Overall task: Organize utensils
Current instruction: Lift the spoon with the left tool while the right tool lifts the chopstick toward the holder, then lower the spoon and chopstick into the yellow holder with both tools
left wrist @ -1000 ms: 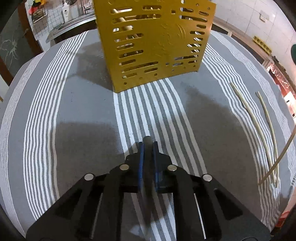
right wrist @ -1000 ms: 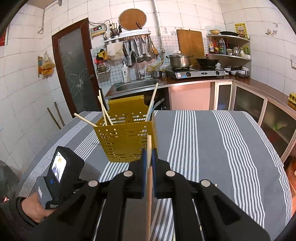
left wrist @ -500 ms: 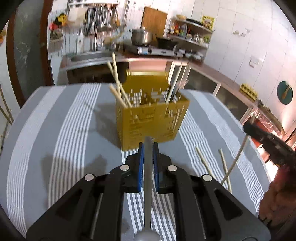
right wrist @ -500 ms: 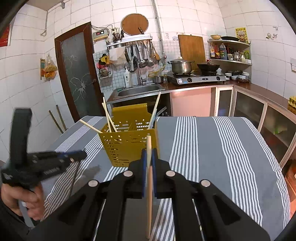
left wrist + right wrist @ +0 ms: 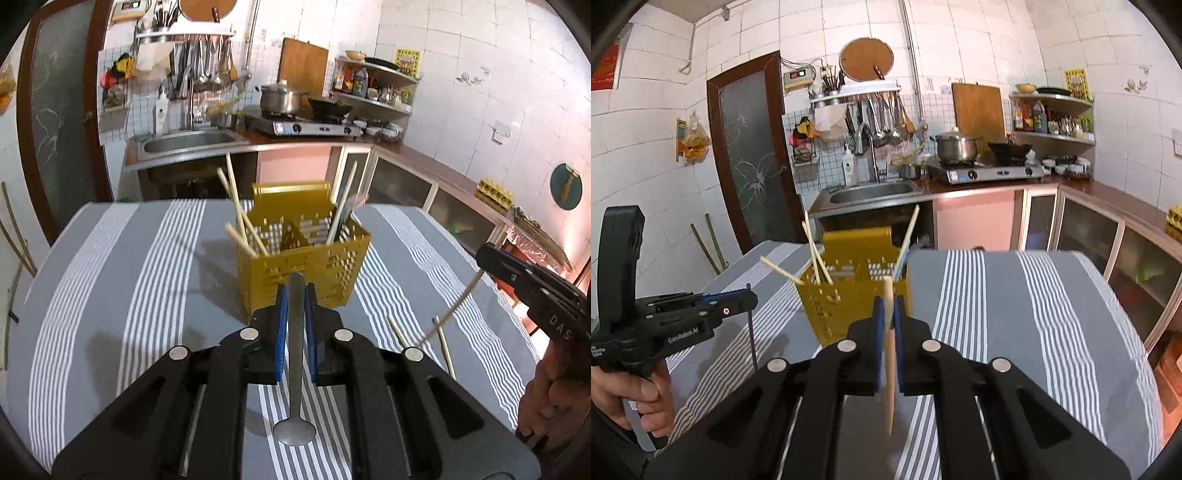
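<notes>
Here, each line names one thing in the kitchen scene.

Left gripper (image 5: 295, 295): its blue-padded fingers (image 5: 281, 325) are clenched on the flat handle of a metal spoon (image 5: 295, 369), bowl end hanging down towards the camera; the gripper is held above the near part of the surface.

Right gripper (image 5: 889, 308): clenched on a pale wooden chopstick (image 5: 890, 354) that runs up and down between the fingers, its thin tip pointing down.

Utensil basket (image 5: 306, 273): a yellow perforated box standing upright towards the far edge of the surface, just ahead of both grippers; several chopsticks lean out of its left and right compartments.

Loose chopsticks (image 5: 445, 350): two lie flat near the right edge of the surface.

Surface (image 5: 147, 280): a table under a grey cloth with white stripes.

Background: a sink (image 5: 871, 192), gas stove and hanging ladles along the tiled wall.
</notes>
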Demonstrator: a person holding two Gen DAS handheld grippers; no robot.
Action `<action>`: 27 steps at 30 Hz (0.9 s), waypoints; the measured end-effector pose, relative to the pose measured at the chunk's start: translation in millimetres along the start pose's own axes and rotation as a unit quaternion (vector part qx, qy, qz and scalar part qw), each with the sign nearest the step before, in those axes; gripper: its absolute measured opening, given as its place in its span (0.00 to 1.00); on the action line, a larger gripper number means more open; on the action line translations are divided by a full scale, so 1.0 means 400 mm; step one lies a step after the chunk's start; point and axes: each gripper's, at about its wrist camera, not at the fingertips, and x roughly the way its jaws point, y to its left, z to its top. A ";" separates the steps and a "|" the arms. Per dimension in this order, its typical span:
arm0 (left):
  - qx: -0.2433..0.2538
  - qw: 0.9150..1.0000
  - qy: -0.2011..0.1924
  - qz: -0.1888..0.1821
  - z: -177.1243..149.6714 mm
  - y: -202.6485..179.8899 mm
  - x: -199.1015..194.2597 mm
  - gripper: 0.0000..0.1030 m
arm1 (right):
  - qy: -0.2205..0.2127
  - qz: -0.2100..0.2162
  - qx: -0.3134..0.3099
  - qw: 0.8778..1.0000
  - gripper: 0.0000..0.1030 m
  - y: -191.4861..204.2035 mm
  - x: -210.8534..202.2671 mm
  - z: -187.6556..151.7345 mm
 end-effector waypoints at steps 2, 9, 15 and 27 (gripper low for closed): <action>0.006 1.000 -0.012 0.003 0.028 0.000 -0.009 0.08 | -0.012 0.000 -0.007 1.000 0.06 0.006 -0.002 0.027; 0.018 0.997 -0.068 0.025 0.165 0.000 -0.033 0.08 | -0.059 0.000 -0.027 0.998 0.06 0.036 0.006 0.164; 0.026 0.993 -0.114 0.034 0.285 -0.013 -0.053 0.08 | -0.095 0.006 -0.038 0.995 0.06 0.062 0.017 0.267; 0.017 0.989 -0.148 0.018 0.377 0.010 0.029 0.08 | -0.114 0.012 -0.036 0.993 0.05 0.067 0.097 0.336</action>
